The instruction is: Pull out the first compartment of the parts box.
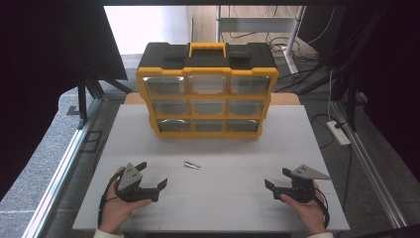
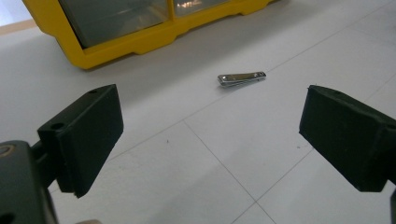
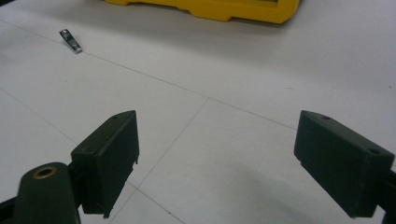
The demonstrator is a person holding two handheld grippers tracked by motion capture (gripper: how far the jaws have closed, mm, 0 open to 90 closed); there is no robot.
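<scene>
While both grippers rest low on the table [image 1: 297,148], an organizer [image 1: 208,89] stands well ahead of them. Left gripper [image 1: 154,181] has its jaws wide apart, nothing between them; so has the right gripper [image 1: 276,179]. Ahead of the left gripper, nearer to it, lies a nail clipper [image 1: 192,165], flat and untouched.
</scene>
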